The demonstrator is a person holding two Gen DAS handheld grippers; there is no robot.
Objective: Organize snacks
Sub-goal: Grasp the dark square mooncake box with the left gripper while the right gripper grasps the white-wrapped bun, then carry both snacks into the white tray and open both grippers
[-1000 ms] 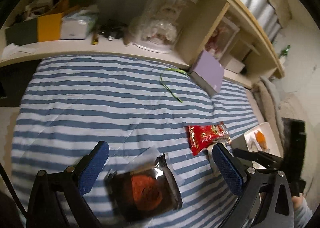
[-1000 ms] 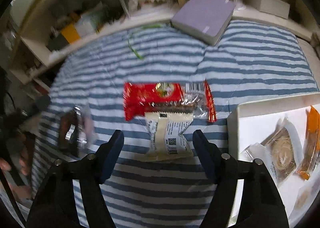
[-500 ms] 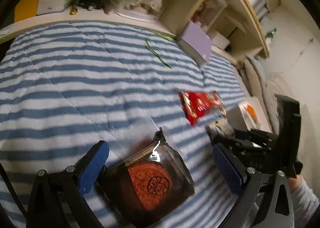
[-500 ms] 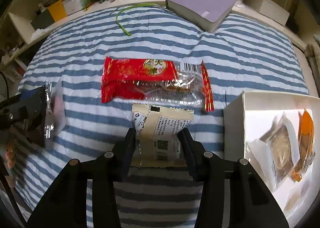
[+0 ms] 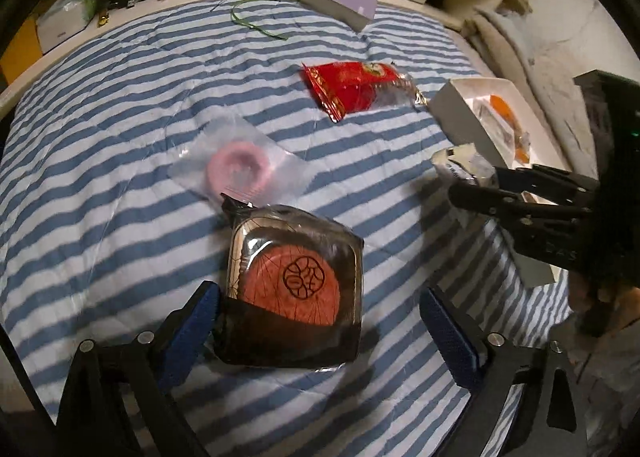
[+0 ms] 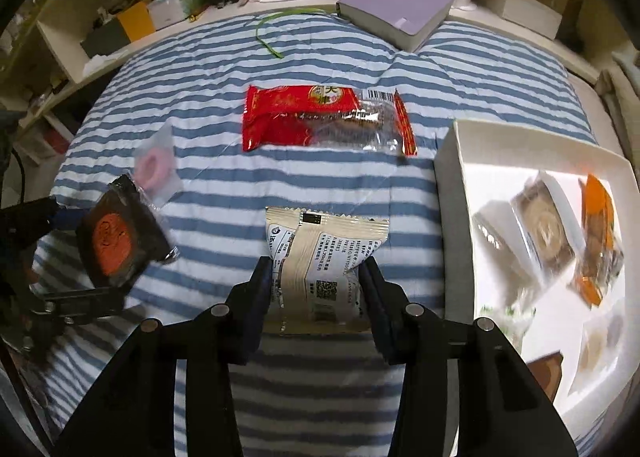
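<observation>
My right gripper (image 6: 318, 281) is shut on a beige snack packet (image 6: 324, 261) and holds it just above the striped bed; it also shows in the left wrist view (image 5: 460, 169). My left gripper (image 5: 316, 321) is open, its blue pads either side of a dark packet with an orange cake (image 5: 294, 285), the left pad touching it; the packet also shows in the right wrist view (image 6: 120, 237). A pink ring snack in clear wrap (image 5: 240, 171) lies just beyond. A red packet (image 6: 320, 119) lies mid-bed. A white box (image 6: 452, 161) at right holds several snacks.
A lilac book (image 6: 400, 13) lies at the bed's far edge beside a green ribbon (image 6: 268, 31). Cream shelves (image 6: 64, 45) with boxes and clear cases run behind the bed. The striped quilt (image 5: 120, 97) covers the whole surface.
My right gripper has closed on the beige packet and lifted it slightly. My left gripper moved forward around the dark cake packet, and the pink ring snack came into view.
</observation>
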